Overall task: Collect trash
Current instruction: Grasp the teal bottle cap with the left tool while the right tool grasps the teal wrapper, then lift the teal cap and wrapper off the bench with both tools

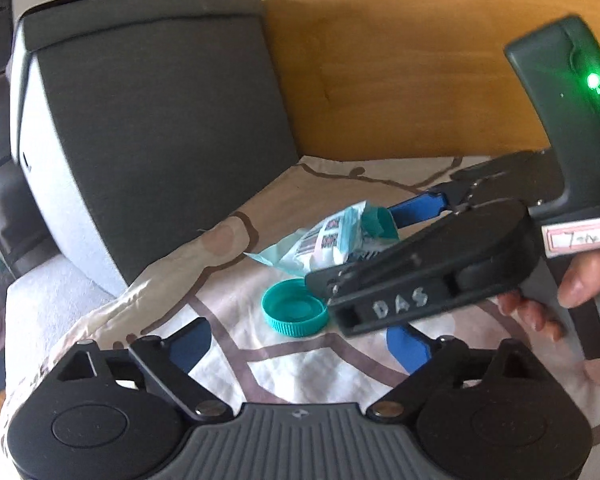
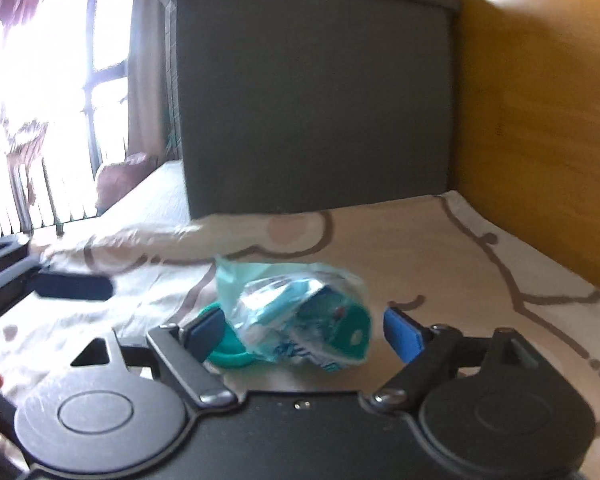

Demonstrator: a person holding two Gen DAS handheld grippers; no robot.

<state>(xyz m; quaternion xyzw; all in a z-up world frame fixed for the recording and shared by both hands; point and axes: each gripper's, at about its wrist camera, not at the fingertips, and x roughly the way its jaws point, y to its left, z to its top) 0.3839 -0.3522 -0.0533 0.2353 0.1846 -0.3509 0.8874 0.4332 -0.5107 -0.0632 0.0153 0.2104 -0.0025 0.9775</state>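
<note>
Here, at centre frame, the right gripper [image 2: 304,330] is straddling the wrapper [image 2: 300,320] with fingers spread, unclenched, ready to close, while the left gripper [image 1: 300,346] is hovering released near the cap [image 1: 294,307].

"DAS" on the right claw [image 1: 384,236]; its handle label unreadable.
</note>
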